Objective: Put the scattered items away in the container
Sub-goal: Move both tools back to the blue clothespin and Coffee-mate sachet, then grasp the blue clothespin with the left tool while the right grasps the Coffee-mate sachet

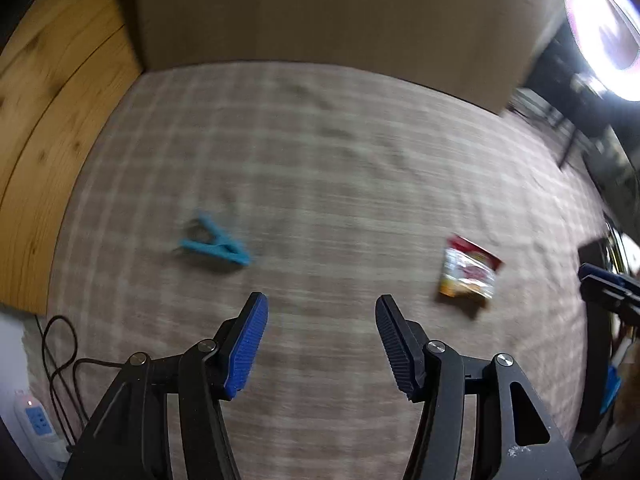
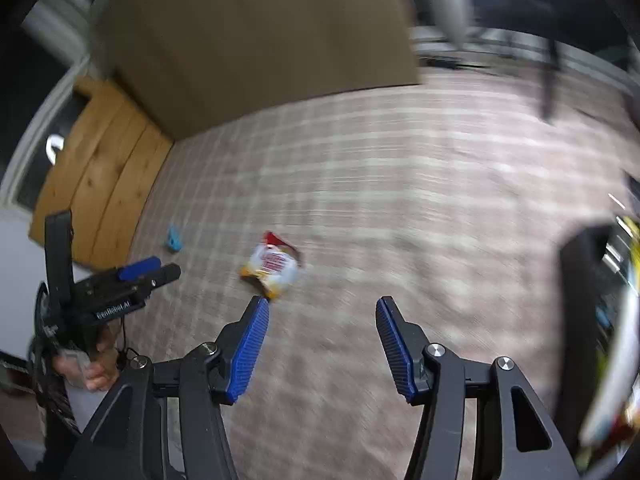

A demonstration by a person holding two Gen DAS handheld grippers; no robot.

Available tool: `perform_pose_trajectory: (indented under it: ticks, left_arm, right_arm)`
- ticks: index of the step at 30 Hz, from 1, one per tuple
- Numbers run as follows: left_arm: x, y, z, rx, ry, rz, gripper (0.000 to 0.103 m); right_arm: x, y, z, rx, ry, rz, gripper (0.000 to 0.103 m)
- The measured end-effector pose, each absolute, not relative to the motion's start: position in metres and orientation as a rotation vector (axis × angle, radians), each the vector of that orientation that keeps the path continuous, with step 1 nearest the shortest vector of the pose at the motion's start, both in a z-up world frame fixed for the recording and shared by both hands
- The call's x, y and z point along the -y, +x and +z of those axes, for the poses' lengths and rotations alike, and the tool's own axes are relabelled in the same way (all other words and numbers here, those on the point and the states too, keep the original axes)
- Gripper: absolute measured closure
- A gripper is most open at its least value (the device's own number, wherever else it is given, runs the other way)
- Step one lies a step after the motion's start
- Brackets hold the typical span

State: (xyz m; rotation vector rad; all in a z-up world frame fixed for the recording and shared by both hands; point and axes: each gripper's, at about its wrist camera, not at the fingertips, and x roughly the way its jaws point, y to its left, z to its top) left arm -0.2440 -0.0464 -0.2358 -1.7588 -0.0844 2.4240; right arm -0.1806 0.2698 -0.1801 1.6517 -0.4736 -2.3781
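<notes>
Currently, I hold the left gripper (image 1: pixel 322 344) and the right gripper (image 2: pixel 322 344) with jaws spread wide and nothing between them, both hovering above the plaid-covered surface (image 1: pixel 340 168), which I judge keeps either ready to descend on a target. Two scattered items lie well apart on that surface: a blue clothespin (image 1: pixel 216 242) ahead-left of the left gripper and a snack packet (image 2: pixel 272 268) just beyond the right gripper's left finger. A large cardboard box (image 1: pixel 320 12), apparently the container, stands at the far edge, so each item requires a forward carry.
</notes>
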Motion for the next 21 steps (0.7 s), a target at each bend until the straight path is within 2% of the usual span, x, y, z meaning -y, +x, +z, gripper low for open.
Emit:
perform_pose_trajectory:
  ticks: [7,12,21]
  left_arm:
    - [0.079,-0.281,-0.256,0.230,-1.846,2.453,0.036]
    - [0.097,-0.302,-0.271,0.344,-1.910,2.432,0.036]
    - [0.086,-0.310,-0.277,0.286,-1.904,2.436,0.035]
  right_arm:
    - [-0.220,-0.237,-0.218,0.336,1.758,-2.257,0.051]
    - [-0.207,-0.247,-0.233,0.255,1.807,-2.233,0.051]
    - [-0.200,-0.247,-0.241,0.281,1.820,-2.162,0.051]
